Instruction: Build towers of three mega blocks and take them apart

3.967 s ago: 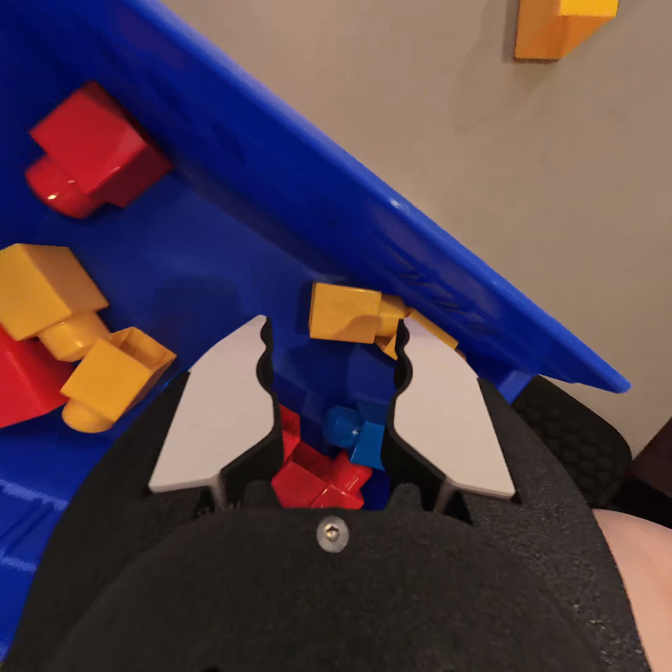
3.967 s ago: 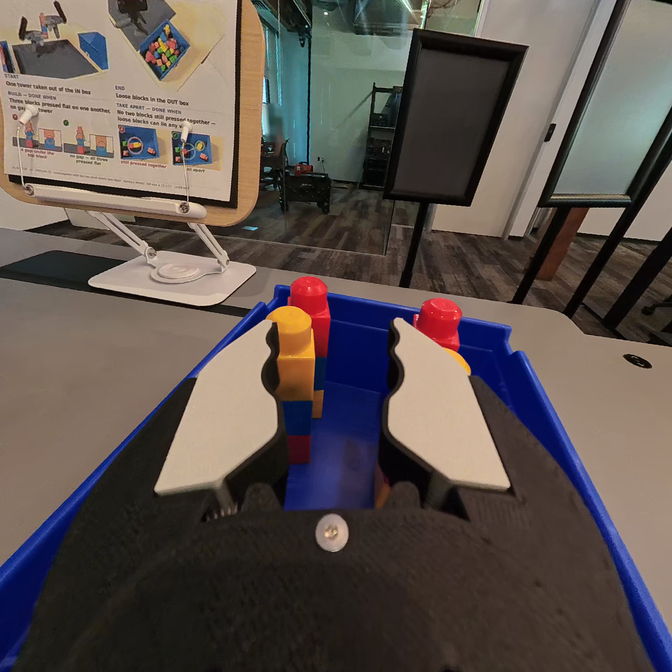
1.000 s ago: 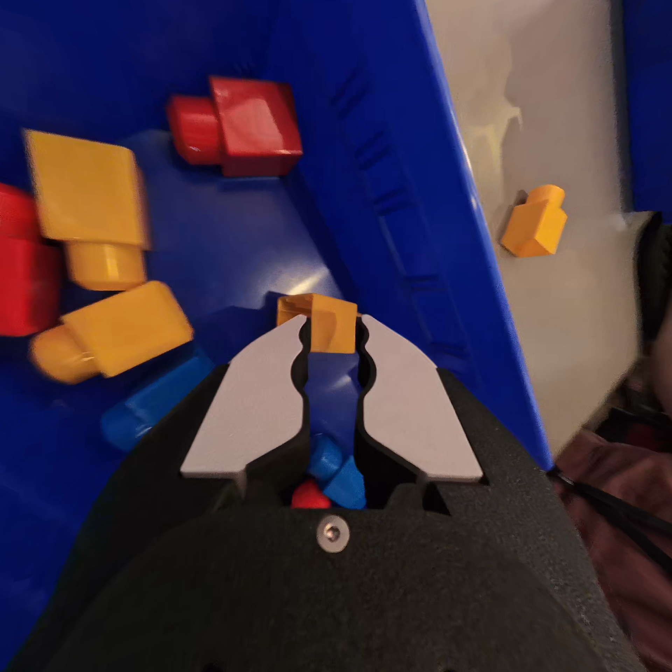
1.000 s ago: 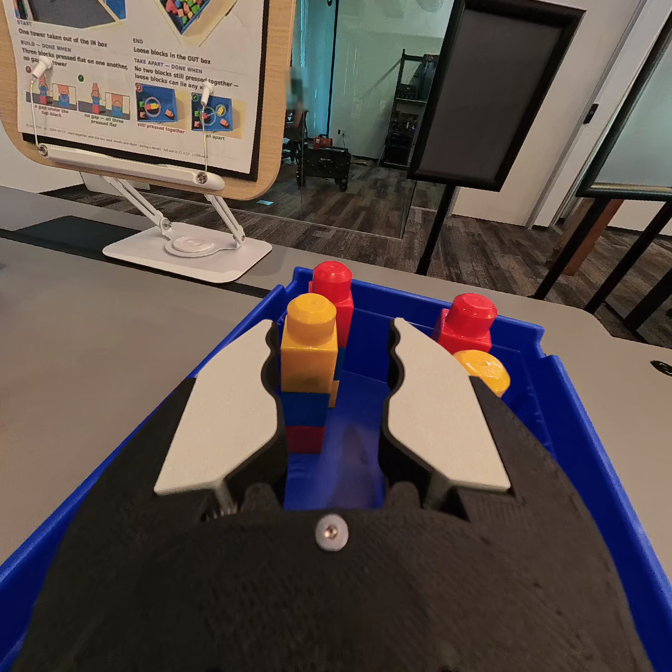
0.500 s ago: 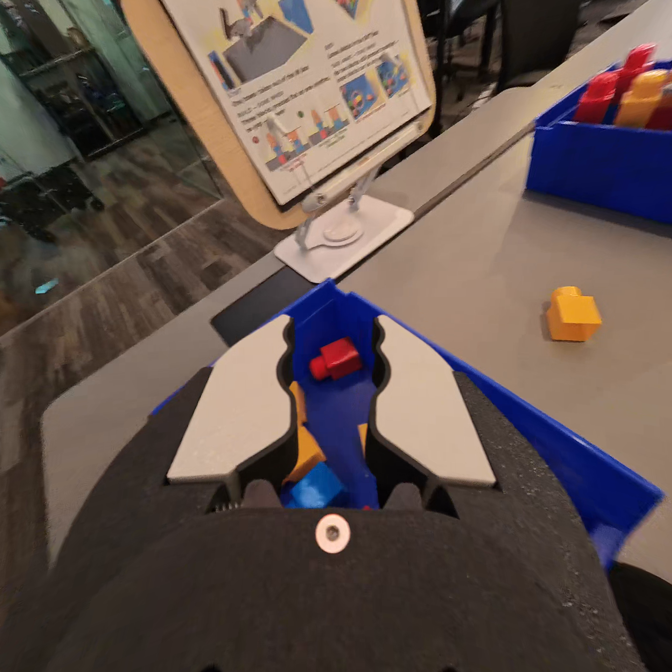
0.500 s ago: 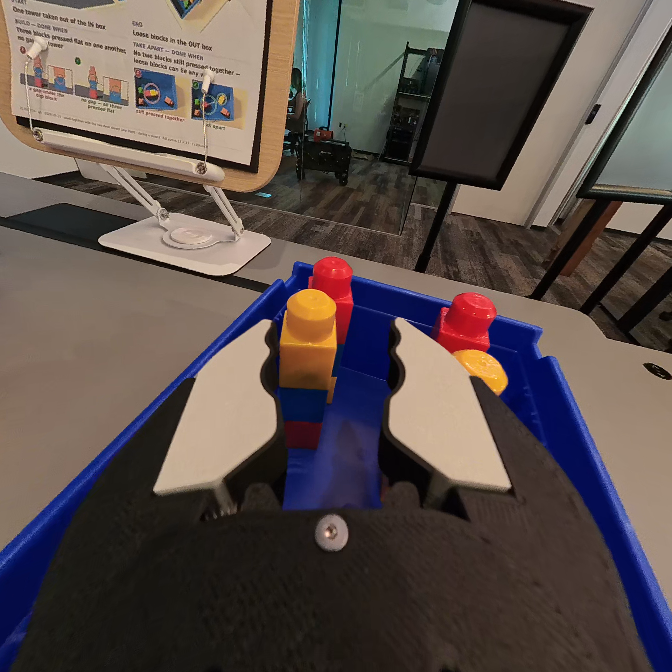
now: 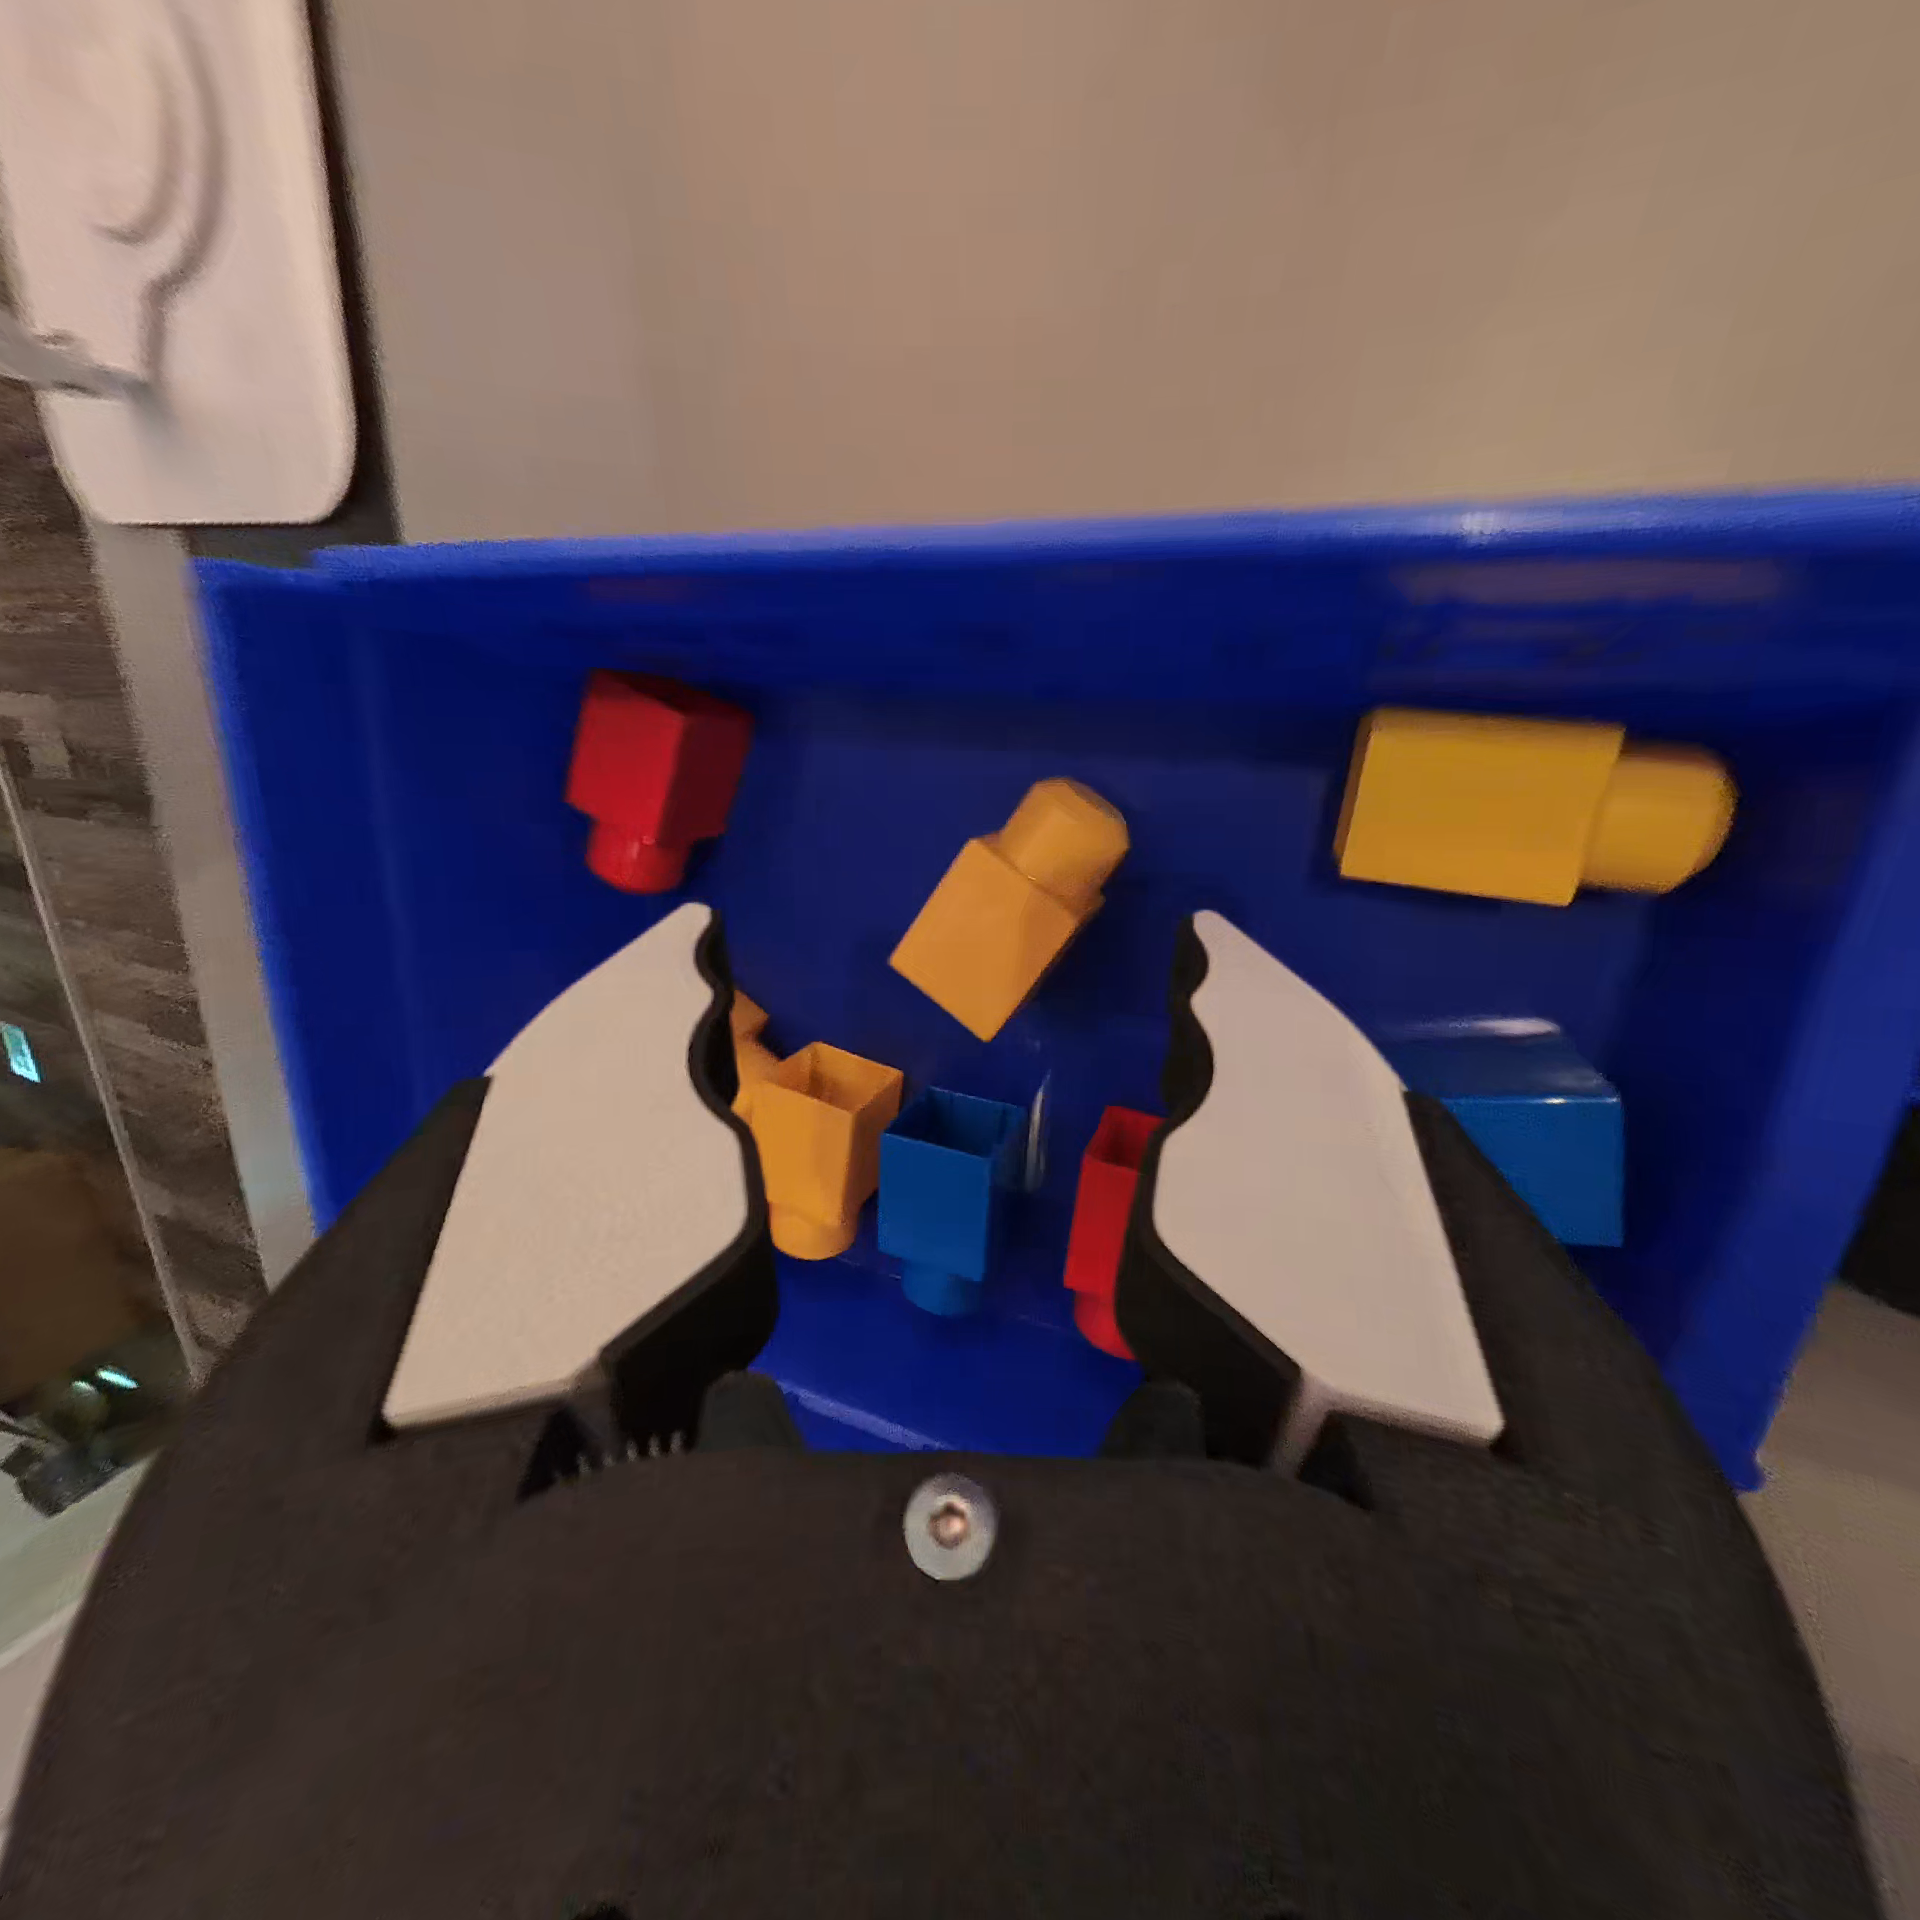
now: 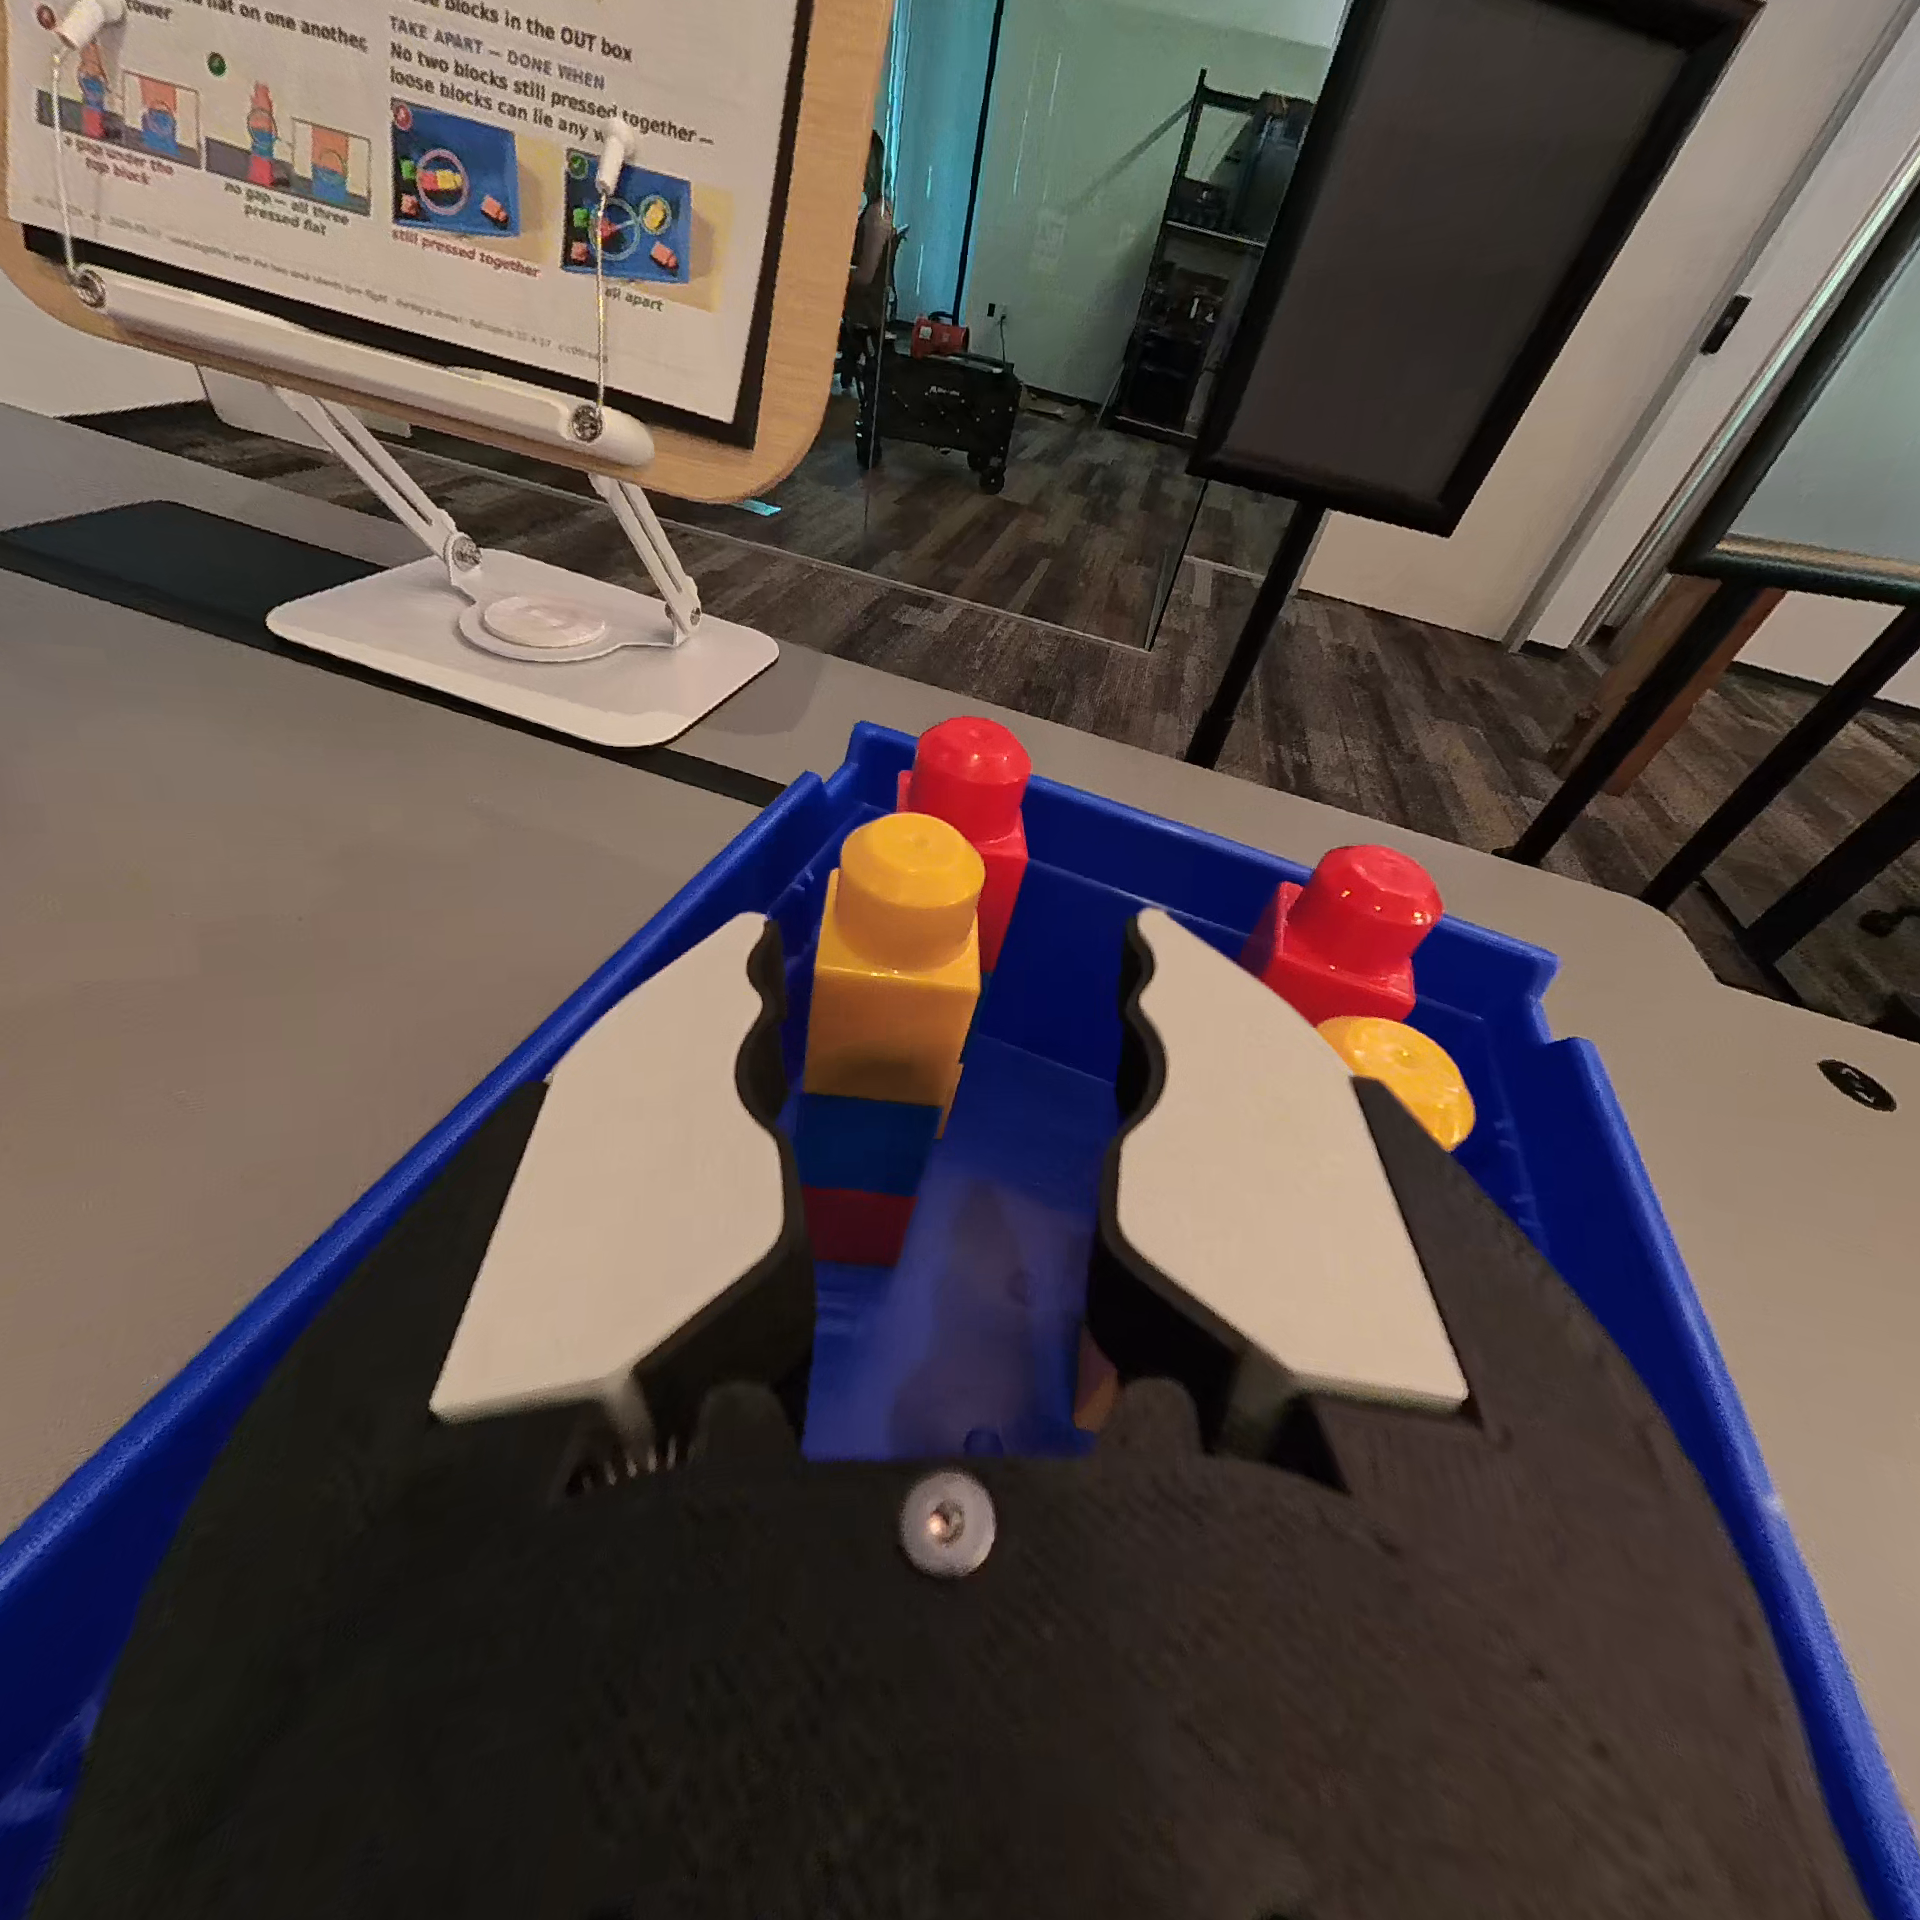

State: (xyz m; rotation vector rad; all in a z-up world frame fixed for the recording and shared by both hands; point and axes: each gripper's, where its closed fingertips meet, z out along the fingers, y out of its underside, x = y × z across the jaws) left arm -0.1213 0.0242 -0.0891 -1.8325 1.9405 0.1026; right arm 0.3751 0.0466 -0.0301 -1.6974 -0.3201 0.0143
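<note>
The left gripper (image 7: 951,935) has its jaws spread wide, gripping nothing; the right gripper (image 8: 945,935) is likewise open.

The surface (image 8: 312,935) is a flat, matte grey-brown top with a rounded far corner on the right. Three things rest directly on it. In the right wrist view a blue bin (image 8: 1621,1174) sits on it, one corner pointing away, its walls rising from the top. Beyond that bin, towards the far edge, lies the flat white base plate (image 8: 520,644) of a stand, beside a dark strip (image 8: 177,561) along the back. A small dark round fitting (image 8: 1857,1087) is set into the top to the right. In the left wrist view another blue bin (image 7: 260,831) rests on the same top (image 7: 1039,260).
</note>
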